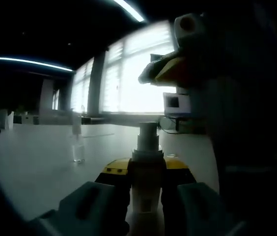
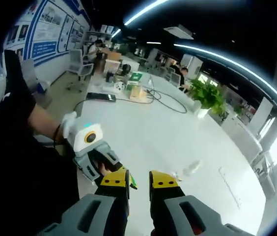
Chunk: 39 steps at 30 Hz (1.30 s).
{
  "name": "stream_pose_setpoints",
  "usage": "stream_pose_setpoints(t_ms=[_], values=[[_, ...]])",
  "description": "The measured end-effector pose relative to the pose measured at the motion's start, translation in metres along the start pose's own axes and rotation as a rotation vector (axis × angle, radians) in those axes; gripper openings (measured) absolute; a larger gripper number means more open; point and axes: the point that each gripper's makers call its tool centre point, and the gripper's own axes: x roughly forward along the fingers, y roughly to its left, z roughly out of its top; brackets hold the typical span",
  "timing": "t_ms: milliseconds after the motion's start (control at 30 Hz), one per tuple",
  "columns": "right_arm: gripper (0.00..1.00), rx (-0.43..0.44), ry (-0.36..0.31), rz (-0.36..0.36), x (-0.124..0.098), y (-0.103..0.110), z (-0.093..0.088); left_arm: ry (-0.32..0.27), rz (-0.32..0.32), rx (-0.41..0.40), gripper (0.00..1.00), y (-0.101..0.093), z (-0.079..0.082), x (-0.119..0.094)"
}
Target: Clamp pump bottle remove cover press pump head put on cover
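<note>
My left hand-held gripper (image 1: 147, 183) pinches the pump bottle (image 1: 147, 162); right hand-held gripper (image 2: 139, 181) spread above it, cover (image 1: 78, 147) probably standing on tabletop (image 1: 35, 162).

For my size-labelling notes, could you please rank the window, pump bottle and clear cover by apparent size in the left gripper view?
Largest to smallest: window, pump bottle, clear cover. The bottle's nearness to the camera inflates it.

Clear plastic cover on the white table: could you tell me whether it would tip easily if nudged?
Likely yes: the tall, narrow clear plastic cover stands upright. It looks thin and hollow, so it is probably light, and may slide on the smooth white table.
</note>
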Motion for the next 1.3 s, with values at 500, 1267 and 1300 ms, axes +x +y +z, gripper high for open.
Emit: stream_pose_setpoints(t_ms=[500, 1267, 1300], values=[[0.11, -0.098, 0.102, 0.091, 0.004, 0.004, 0.003, 0.000, -0.004, 0.008, 0.14, -0.001, 0.000, 0.001], [0.09, -0.347, 0.284, 0.255, 0.015, 0.021, 0.004, 0.000, -0.017, 0.013, 0.14, -0.004, -0.001, 0.001], [0.09, -0.352, 0.294, 0.259, 0.015, 0.021, 0.003, 0.000, -0.017, 0.014, 0.14, -0.004, 0.000, 0.001]])
